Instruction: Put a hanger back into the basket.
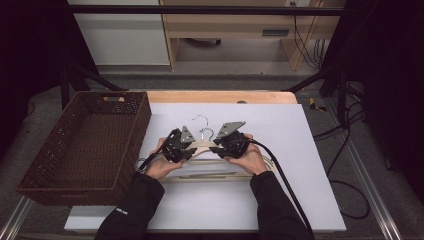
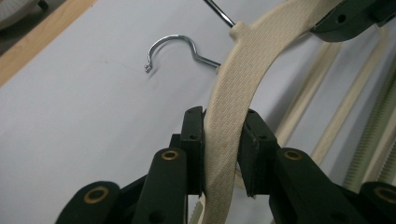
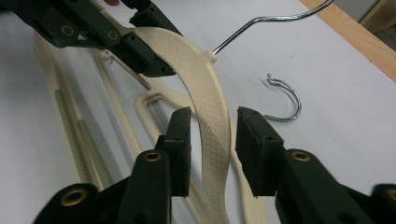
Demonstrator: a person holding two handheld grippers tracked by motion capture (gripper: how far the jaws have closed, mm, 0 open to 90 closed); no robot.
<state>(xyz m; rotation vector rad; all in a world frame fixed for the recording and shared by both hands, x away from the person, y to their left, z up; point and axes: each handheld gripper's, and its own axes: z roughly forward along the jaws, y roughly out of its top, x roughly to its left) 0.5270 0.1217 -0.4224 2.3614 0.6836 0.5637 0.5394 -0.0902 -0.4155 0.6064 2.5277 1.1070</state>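
A white board [image 1: 300, 150] covers most of the wooden table [image 1: 220, 96], and at its left edge stands a large dark-brown woven basket with cut-out handles [image 1: 85, 145]. On the middle of the board lie cream plastic clothes hangers with bent steel hooks (at least two, one over the other). The upper cream hanger [image 2: 238, 93] has a broad, textured, curved arm and is lifted off the one below, whose thin bars and ribbed rail [image 3: 84, 140] lie flat on the board. A second steel hook [image 3: 285, 100] rests on the board beside it.

The person's two hands come in from the near edge, black sleeves showing, one on each side of the hangers. The left gripper [image 2: 223, 144] pinches the broad arm of the upper hanger, both pads pressed flat against it. The right gripper [image 3: 212, 140] straddles the other arm of the same hanger, but its jaws stand apart, one pad close to the plastic and the other with a clear gap.
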